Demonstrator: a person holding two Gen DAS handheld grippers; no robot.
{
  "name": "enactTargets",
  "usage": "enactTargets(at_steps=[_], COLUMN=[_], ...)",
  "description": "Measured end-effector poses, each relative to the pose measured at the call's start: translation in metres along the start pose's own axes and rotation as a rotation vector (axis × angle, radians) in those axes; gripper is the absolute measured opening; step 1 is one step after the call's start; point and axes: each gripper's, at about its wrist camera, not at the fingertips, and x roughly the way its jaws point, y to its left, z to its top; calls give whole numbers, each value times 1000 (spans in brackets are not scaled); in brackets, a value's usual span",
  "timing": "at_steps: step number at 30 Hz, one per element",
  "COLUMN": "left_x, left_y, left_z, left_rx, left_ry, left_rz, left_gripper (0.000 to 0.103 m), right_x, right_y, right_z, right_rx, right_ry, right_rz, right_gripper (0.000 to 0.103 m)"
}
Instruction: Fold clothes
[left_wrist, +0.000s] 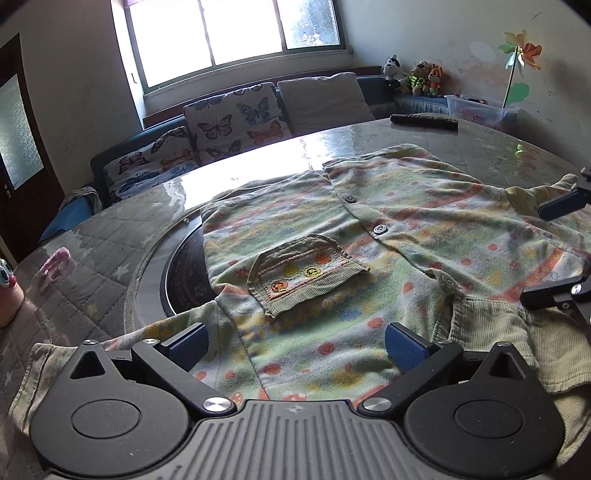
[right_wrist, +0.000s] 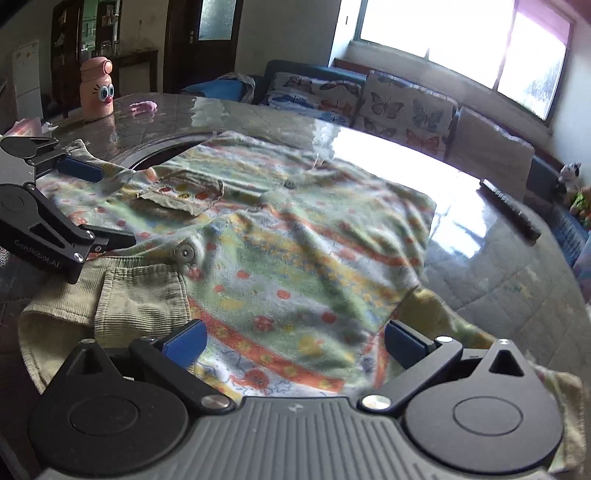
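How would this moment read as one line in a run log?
stage: pre-fold | shirt: spread on table, buttoned | left gripper: open above shirt | right gripper: open above shirt

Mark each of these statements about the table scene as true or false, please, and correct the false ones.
1. The patterned shirt lies spread on the table. True.
2. The left tool is shut on the shirt. False: its fingers stand wide apart and grip nothing.
3. The shirt has a small corduroy pocket on its front. True.
4. The pink bottle lies on its side. False: it stands upright on the table.
5. A dark remote control lies on the table beyond the shirt. True.
6. The right tool holds the shirt's collar. False: it is open, above the shirt.
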Motion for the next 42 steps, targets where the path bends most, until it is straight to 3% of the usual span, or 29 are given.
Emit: enactTargets(at_steps=[6,17,24,29,33,42], left_x=[-3,-17,-25,-21,-24,-28], left_y=[0,0,-6,-29,-28,-35], left_z=[-2,-9,2,-6,-4,24], left_rx=[-23,-19,-26,65,72,92], left_ry=[12,22,-19,-11,-14,-76], left_rz=[-6,-17,-29,-33,-36,-43], left_gripper=[103,103,103,103,103,103], right_x=[-8,-10,-20,-8,-15,-24], right_y=[10,23,2,-4,-12,-77], right_z=[8,-17,-11,-22,-30,-53], right_rx=[30,6,95,125,175,371], right_ry=[-67,-25,-79,-41,-55,-75], right_rz=[27,49,33,-2,14,-84], right_gripper=[103,103,103,103,103,103])
